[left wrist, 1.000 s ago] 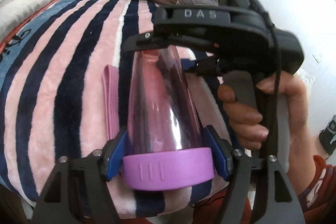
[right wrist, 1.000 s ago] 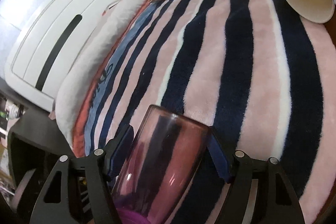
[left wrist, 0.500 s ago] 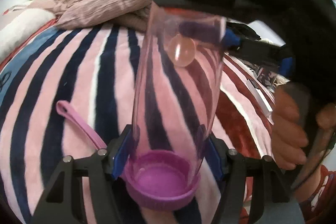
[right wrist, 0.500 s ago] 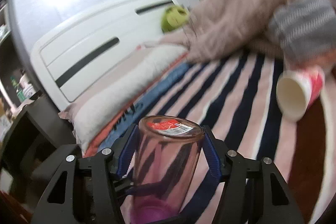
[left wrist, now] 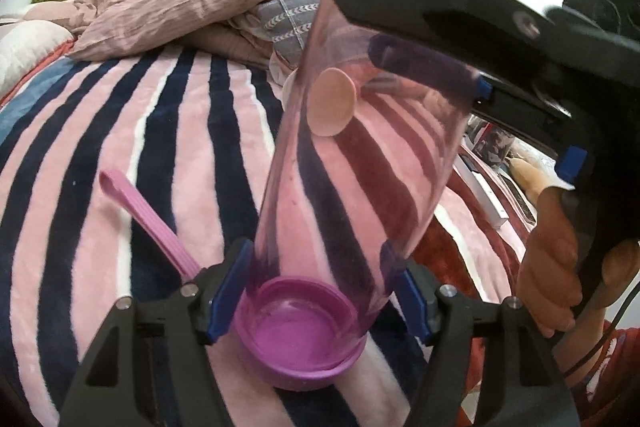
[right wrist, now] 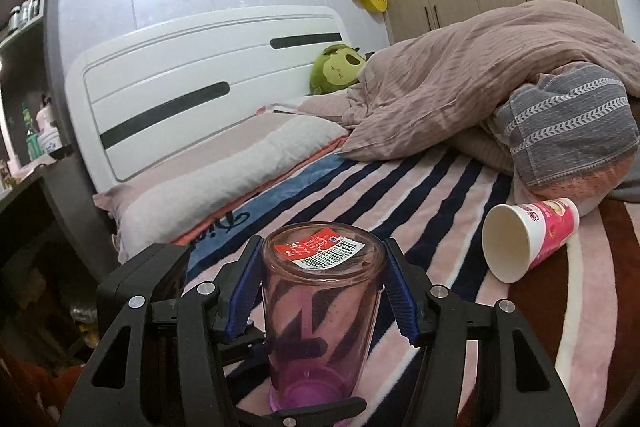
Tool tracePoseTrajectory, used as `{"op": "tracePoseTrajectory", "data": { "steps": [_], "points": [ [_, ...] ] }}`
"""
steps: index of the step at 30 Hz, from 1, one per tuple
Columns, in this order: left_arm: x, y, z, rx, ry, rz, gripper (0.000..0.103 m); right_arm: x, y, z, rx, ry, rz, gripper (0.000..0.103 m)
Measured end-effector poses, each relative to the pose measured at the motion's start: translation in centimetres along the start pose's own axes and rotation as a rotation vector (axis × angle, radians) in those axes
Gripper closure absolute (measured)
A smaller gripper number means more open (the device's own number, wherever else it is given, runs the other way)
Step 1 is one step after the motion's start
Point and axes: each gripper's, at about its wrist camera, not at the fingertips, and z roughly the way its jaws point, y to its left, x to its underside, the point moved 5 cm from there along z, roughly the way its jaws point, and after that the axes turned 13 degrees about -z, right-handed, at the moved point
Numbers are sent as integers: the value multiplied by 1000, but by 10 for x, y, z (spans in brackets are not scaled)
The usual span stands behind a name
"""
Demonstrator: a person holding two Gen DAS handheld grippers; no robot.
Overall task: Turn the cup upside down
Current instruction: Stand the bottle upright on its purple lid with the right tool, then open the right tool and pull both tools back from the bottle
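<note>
A clear pink cup [left wrist: 360,163] with a purple lid [left wrist: 300,343] and a pink strap [left wrist: 148,215] is held over the striped blanket. My left gripper [left wrist: 320,291] is shut on its lidded end. My right gripper [right wrist: 320,291] is shut on its other end, whose base carries a red barcode sticker [right wrist: 320,249]. The cup [right wrist: 320,315] stands lid down, base up in the right wrist view. The right gripper's black body and the hand fill the right of the left wrist view [left wrist: 520,67].
A pink paper cup [right wrist: 528,239] lies on its side on the blanket to the right. A crumpled quilt [right wrist: 480,75], a grey striped cloth [right wrist: 568,131], a pillow [right wrist: 224,179], a green plush toy [right wrist: 340,67] and the white headboard [right wrist: 200,75] lie beyond.
Both grippers have turned the cup together from lying low over the blanket to lid down, base up. The right view swung up from the blanket to the headboard and wall.
</note>
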Motion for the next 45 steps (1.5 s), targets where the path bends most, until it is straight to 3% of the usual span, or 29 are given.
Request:
{"op": "tracePoseTrajectory", "data": {
  "steps": [9,14,19,23,34,45],
  "points": [
    [9,5,2,0,35,-28,31,9,29,-18,6,-6,-116,49],
    [14,2,-8,-55,46,-41,21,16,29,-12,21,65,-83,43],
    [20,-16,-37,-118,-4,14,8,17,35,-32,79,71,-72,26],
    [25,-31,-70,-176,-59,54,3,16,39,-65,139,59,-40,23],
    [44,-63,-165,-289,-196,44,2,18,70,-173,302,5,55,12],
    [65,-87,-217,-296,-290,35,2,14,108,-203,326,26,-32,8]
  ]
}}
